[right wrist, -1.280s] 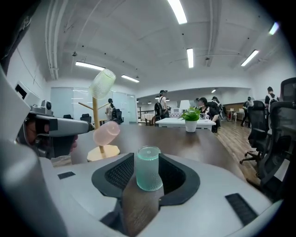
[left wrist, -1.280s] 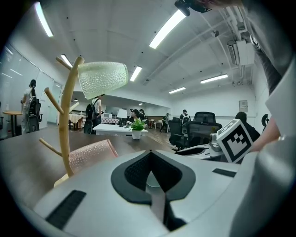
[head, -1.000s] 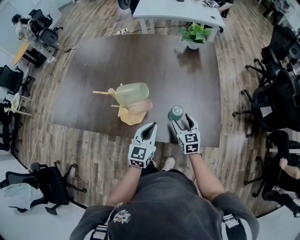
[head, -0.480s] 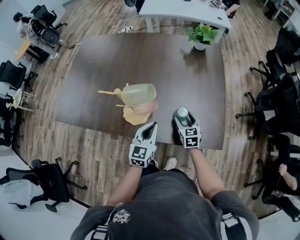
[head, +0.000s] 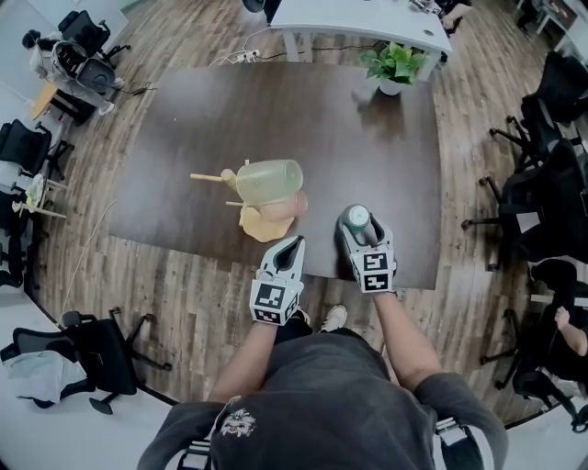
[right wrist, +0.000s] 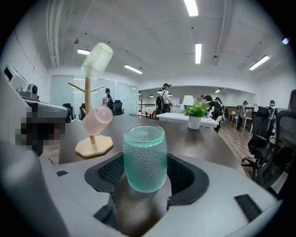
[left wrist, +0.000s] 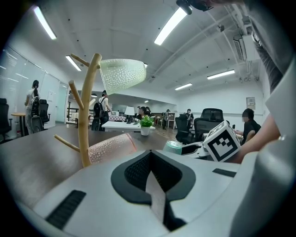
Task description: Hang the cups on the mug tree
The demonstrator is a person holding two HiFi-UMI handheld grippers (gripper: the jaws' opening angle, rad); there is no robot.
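Observation:
A wooden mug tree (head: 246,204) stands near the table's front, with a pale green cup (head: 268,181) hung at its top and a pink cup (head: 281,212) on a lower peg. Both also show in the right gripper view: green cup (right wrist: 96,60), pink cup (right wrist: 97,120). A teal dimpled cup (right wrist: 144,157) stands on the table between the jaws of my right gripper (head: 356,222), which is open, with a gap on each side of the cup. My left gripper (head: 292,246) is shut and holds nothing, just in front of the tree's base (head: 260,227).
The dark table's front edge (head: 230,259) runs under both grippers. A potted plant (head: 395,66) sits at the far right corner. A white desk (head: 358,20) stands behind, and office chairs (head: 542,184) to the right.
My right gripper has moved forward, so the teal cup now stands between its jaws instead of at its fingertips. The left gripper has barely moved.

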